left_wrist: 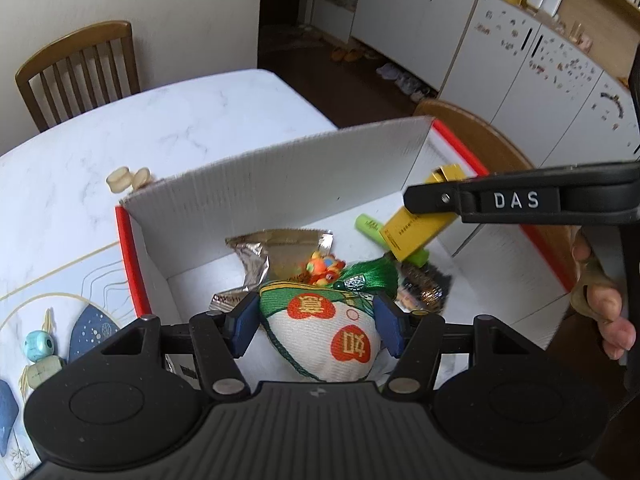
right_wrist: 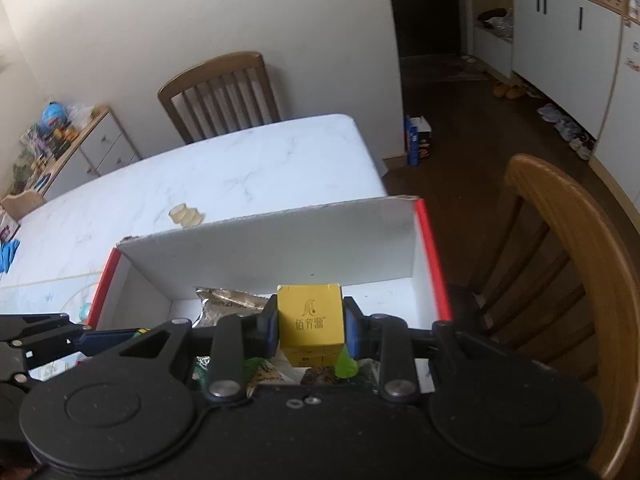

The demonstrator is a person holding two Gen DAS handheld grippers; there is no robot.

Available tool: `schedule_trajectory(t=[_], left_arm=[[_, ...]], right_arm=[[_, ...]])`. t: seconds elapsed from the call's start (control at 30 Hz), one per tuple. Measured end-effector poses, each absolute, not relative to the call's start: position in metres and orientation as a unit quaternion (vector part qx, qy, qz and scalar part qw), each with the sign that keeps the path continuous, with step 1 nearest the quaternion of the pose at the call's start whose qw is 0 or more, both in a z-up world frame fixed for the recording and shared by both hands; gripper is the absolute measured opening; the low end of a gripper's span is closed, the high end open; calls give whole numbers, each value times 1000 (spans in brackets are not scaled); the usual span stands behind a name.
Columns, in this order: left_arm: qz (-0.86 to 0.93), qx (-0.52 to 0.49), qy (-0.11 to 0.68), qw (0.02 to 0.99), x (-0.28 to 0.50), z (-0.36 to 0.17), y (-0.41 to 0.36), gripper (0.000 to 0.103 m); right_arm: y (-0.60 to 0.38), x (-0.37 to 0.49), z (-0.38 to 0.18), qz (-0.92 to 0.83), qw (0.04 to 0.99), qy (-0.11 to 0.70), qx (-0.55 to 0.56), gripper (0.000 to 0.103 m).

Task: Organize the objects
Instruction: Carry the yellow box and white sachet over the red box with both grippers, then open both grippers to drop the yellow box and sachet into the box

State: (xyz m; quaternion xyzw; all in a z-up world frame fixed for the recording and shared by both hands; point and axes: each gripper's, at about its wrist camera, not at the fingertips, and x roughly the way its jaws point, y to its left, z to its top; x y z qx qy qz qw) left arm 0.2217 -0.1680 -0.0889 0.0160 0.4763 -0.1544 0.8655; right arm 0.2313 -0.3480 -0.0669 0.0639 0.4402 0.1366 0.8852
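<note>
I read everything off the red-edged cardboard box (left_wrist: 132, 256) on the marble table (left_wrist: 192, 120). My left gripper (left_wrist: 316, 320) is clamped on an embroidered sachet (left_wrist: 324, 336) with a green tassel, held over the box's near end. My right gripper (right_wrist: 310, 328) pinches a yellow carton (right_wrist: 311, 326) above the box interior. Only the left view shows what lies inside: a foil packet (left_wrist: 276, 252), a green tube (left_wrist: 370, 226) and an orange toy (left_wrist: 324, 266). It also shows my right hand (left_wrist: 600, 300) on its handle. Two pale discs (right_wrist: 186, 215) sit on the table just beyond the box's far wall.
</note>
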Motion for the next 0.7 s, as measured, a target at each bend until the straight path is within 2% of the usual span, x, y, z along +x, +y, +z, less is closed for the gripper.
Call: schedule_trajectory(t=[0.57, 0.7], left_arm=[[-148, 26, 506, 849, 232, -110, -180, 65], [-152, 17, 507, 848, 232, -110, -178, 67]], right_arm=[[-333, 244, -88, 169, 872, 458, 24, 32], [-333, 242, -84, 176, 872, 456, 23, 37]])
